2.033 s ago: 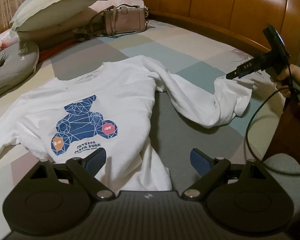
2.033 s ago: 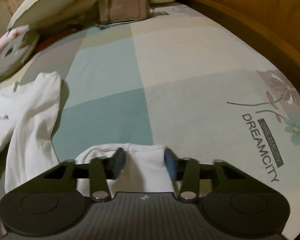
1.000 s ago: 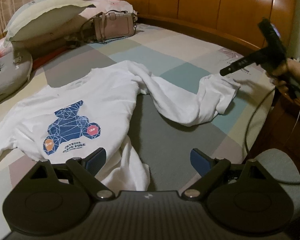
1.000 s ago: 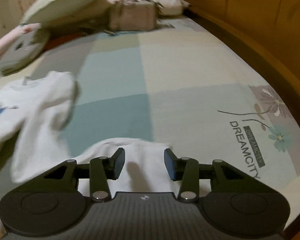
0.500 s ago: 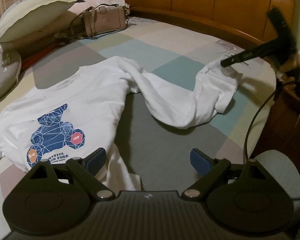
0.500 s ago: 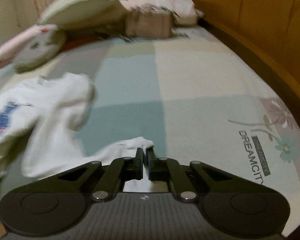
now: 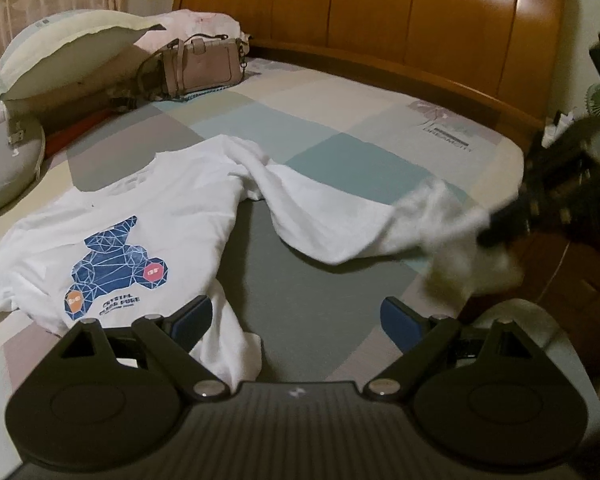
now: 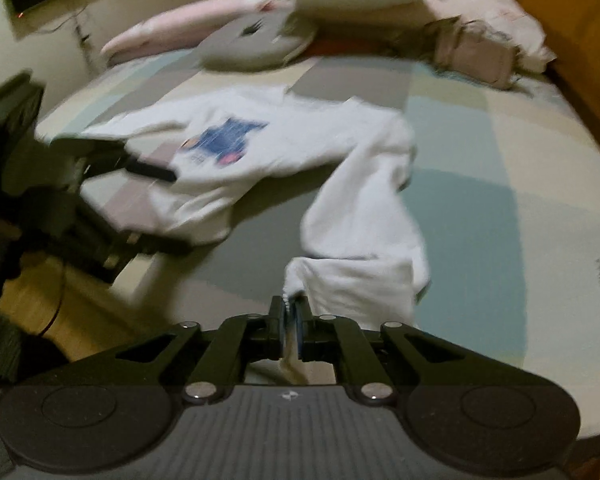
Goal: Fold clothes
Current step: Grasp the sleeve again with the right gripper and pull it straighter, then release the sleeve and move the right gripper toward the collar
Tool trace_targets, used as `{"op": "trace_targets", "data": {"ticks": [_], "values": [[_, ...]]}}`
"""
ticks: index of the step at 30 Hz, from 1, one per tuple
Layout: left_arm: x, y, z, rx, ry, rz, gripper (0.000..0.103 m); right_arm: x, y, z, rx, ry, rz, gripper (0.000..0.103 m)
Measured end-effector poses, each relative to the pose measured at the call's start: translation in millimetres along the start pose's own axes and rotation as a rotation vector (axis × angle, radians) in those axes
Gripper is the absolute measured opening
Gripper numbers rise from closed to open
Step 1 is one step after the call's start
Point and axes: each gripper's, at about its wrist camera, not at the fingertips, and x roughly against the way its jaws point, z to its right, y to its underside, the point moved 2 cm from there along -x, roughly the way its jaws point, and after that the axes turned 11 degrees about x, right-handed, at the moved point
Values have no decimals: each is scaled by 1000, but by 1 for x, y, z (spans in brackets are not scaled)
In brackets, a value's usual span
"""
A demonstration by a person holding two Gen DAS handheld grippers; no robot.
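Sleeve cuff pinched, lifted off bed beside the headboard end.

White sweatshirt (image 7: 112,216) spread print-up on bed (image 7: 332,288), near side from headboard (image 7: 420,24). Right gripper (image 8: 290,320) clamped on sleeve (image 8: 364,220) cuff, raised and blurred, probably to swing sleeve across the chest for a fold. Left gripper (image 7: 296,320) spread wide, empty, hovering over hem (image 7: 236,344), likely poised to pin or grab the body. Handbag (image 7: 204,68) and pillow (image 7: 68,48) parked nearer headboard, well apart from sweatshirt.

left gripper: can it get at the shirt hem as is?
Probably yes. The left gripper is open and holds nothing, and the white shirt hem lies flat on the bed just ahead of its fingers, uncovered.
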Motion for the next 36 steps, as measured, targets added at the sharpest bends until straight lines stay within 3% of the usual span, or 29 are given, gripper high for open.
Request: {"op": "trace_targets", "data": {"ticks": [5, 11, 21, 26, 32, 35, 36], "values": [[11, 3, -1, 4, 5, 18, 91, 15, 0, -8, 2, 1, 33, 13], [8, 3, -2, 2, 5, 13, 91, 17, -11, 22, -56, 76, 86, 17], [-4, -8, -24, 33, 2, 23, 91, -60, -29, 124, -241, 132, 71, 17], [-14, -20, -41, 61, 10, 29, 91, -111, -49, 161, -298, 94, 71, 19], [-29, -29, -55, 92, 2, 24, 91, -162, -67, 191, -384, -1, 87, 33], [-34, -30, -58, 96, 9, 20, 91, -175, -69, 194, -413, -43, 92, 30], [-35, -30, -59, 96, 12, 20, 91, -175, -70, 192, -398, -46, 93, 18]]}}
